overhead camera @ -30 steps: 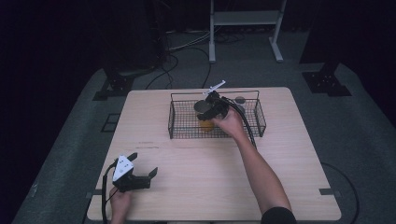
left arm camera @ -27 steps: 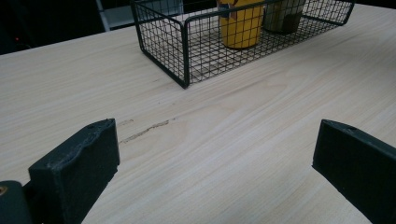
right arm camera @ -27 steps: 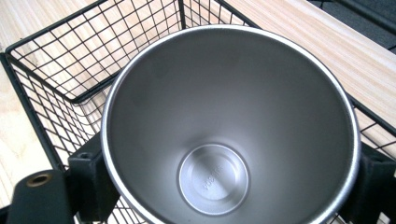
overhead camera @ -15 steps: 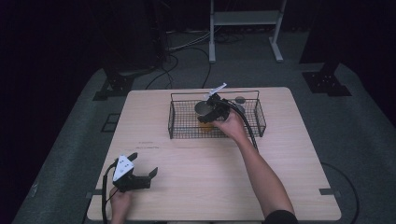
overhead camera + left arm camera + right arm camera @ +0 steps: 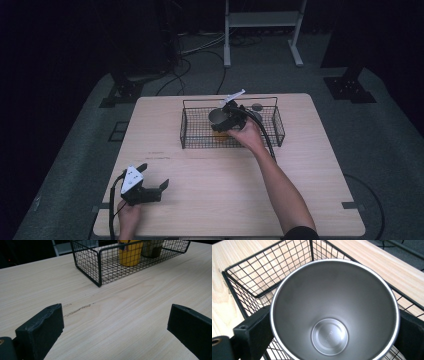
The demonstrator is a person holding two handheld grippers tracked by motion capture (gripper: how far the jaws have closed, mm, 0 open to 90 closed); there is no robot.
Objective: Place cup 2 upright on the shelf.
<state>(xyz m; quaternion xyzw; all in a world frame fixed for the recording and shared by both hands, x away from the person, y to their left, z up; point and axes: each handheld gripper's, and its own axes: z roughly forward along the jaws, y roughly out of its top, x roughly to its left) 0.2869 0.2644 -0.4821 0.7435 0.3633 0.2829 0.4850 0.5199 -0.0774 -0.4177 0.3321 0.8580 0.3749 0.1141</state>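
Note:
A steel cup stands upright in the black wire basket at the table's far middle, beside a yellow cup. My right gripper reaches into the basket from the near side. Its jaws flank the steel cup's wall just under the rim and have just been opening; they stand wide, with the cup between them. From above the steel cup shows at the right gripper, with the yellow cup just in front. My left gripper rests open at the front left of the table, nothing between its jaws.
A small dark round thing lies in the basket's far right part. The wooden table stretches bare between the basket and my left gripper. Dark floor, cables and stand legs surround the table.

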